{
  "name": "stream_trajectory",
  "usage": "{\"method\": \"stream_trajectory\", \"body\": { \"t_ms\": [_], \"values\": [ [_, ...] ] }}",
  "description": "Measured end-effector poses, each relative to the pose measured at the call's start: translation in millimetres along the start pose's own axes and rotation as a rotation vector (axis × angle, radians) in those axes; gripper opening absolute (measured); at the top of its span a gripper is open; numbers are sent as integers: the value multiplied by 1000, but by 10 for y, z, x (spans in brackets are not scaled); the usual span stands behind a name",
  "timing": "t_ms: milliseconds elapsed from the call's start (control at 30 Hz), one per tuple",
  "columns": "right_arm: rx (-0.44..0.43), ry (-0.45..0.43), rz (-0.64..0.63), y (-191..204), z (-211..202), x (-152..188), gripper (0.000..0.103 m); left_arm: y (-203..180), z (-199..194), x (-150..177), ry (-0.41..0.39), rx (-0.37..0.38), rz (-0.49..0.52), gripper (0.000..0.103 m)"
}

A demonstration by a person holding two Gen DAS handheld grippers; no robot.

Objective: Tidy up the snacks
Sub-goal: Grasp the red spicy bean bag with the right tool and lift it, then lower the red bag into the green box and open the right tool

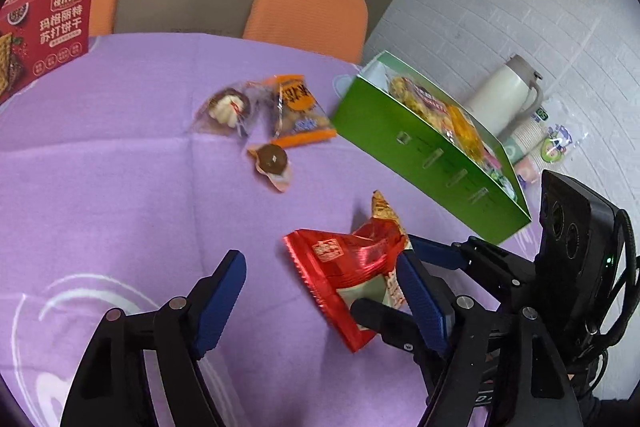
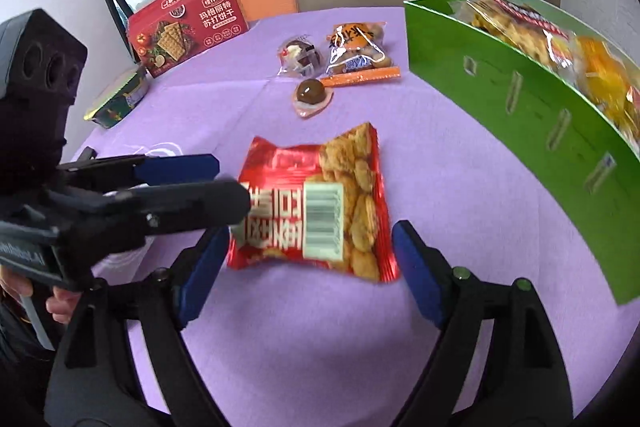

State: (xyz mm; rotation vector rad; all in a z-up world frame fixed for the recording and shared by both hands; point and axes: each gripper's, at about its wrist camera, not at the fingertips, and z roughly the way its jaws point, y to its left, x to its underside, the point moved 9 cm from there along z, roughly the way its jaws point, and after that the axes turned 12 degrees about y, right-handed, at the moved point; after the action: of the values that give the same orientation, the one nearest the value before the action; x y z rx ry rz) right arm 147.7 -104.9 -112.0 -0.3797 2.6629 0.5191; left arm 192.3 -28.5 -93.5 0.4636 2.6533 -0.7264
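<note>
A red snack packet (image 2: 316,211) lies flat on the purple-covered worktop (image 2: 460,187), barcode side up, and both pairs of tongs hang over it. The right tongs (image 2: 304,267) are spread wide, one blue pad on each side of the packet, neither pad pressing on it as far as I can see. The left tongs (image 1: 324,299) are spread too; one of their dark fingers reaches across the packet's left edge in the right wrist view, though I cannot tell whether it touches the wrapper. Further back on the cloth sit three small snacks close together: a round chocolate ball (image 2: 310,93) in clear wrap, an orange-printed packet (image 2: 358,49), and a clear packet with a dark-and-white sweet (image 2: 298,57). To the right stands a green box (image 2: 500,99), open at the top, already holding several packets. A red cracker box (image 2: 188,23) stands at the far left edge, with a small tin (image 2: 118,101) near it.
</note>
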Motion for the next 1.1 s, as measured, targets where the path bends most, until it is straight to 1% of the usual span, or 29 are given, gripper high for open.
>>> {"method": "stream_trajectory", "body": {
  "t_ms": [167, 300, 367, 400, 433, 467, 500, 567, 667, 700, 733, 833, 967, 1100],
  "values": [
    [17, 8, -16, 44, 6, 3, 83, -164, 87, 190, 40, 12, 30, 76],
    [37, 7, -22, 62, 48, -60, 83, -160, 116, 159, 47, 34, -3, 76],
    [21, 10, -16, 58, 66, -71, 83, -145, 127, 111, 44, 24, -8, 76],
    [23, 7, -14, 63, 67, -78, 79, -146, 138, 90, 47, 20, -9, 73],
    [26, 8, -11, 67, 72, -79, 79, -155, 157, 75, 54, 24, -8, 67],
    [30, 6, -11, 68, 66, -74, 75, -158, 182, 69, 62, 27, -7, 65],
    [22, 4, -6, 68, 55, -61, 72, -150, 210, 68, 68, 19, -9, 60],
    [23, 1, 5, 67, 39, -37, 67, -147, 244, 73, 66, 27, -20, 59],
    [36, -6, 46, 36, -10, 4, 65, -181, 238, 92, 56, 39, -36, 55],
    [35, -12, 55, 29, -39, 18, 63, -220, 229, 100, 55, 49, -27, 41],
    [41, -19, 60, 24, -75, 33, 63, -276, 215, 105, 56, 56, -16, 36],
    [59, -56, 67, 2, -231, 42, 62, -419, 177, 118, 53, 4, 44, 35],
    [66, -121, 82, -65, -520, -19, 62, -614, 69, 73, 33, 22, 76, 35],
    [85, -198, 96, -165, -844, -95, 62, -868, -86, -77, -2, 29, 121, 35]
  ]
}}
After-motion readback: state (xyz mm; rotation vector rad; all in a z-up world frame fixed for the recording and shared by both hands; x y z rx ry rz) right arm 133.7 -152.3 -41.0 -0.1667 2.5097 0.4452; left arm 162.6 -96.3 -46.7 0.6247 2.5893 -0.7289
